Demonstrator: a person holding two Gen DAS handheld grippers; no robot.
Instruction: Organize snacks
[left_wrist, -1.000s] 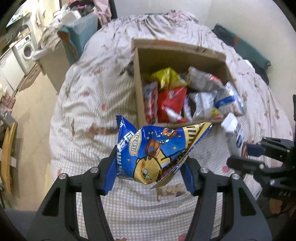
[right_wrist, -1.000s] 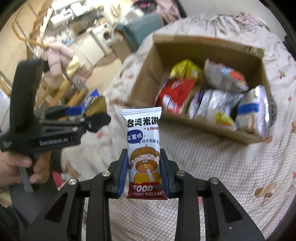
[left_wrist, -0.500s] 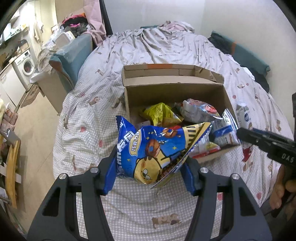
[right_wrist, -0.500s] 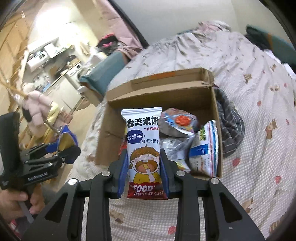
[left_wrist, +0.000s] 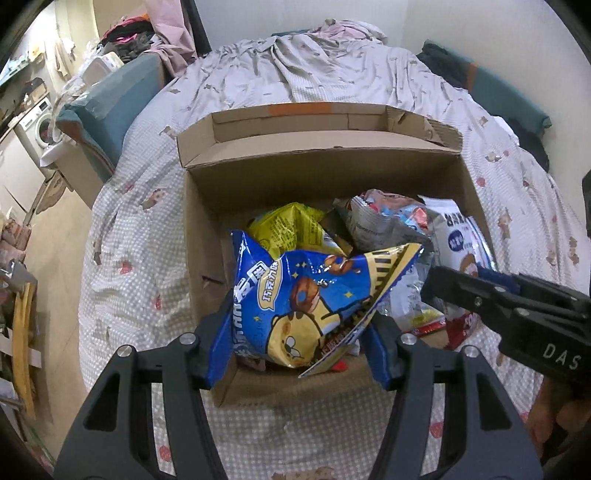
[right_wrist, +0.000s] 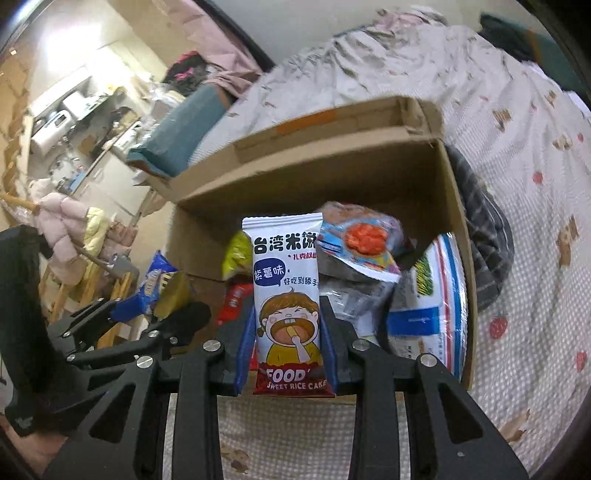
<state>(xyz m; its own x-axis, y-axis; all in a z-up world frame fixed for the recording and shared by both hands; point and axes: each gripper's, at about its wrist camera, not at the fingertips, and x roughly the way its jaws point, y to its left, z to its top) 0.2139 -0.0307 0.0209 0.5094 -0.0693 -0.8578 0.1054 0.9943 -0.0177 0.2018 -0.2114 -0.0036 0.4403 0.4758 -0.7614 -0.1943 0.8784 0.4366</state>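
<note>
On the bed (left_wrist: 258, 74), the cardboard box (left_wrist: 317, 147) now lies directly beneath both grippers, closer than a second ago. The left gripper (left_wrist: 295, 343) pinches the blue snack bag (left_wrist: 310, 306) over it; the right gripper (right_wrist: 288, 332) pinches the rice cake packet (right_wrist: 286, 295), so release looks near.

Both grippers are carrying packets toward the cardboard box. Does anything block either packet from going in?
Nothing visible does. The box is open on top, flaps folded back. The left gripper holds the blue chip bag over the snacks inside; the right gripper holds the rice cake packet at the near wall, with only loose snack bags beyond.
</note>
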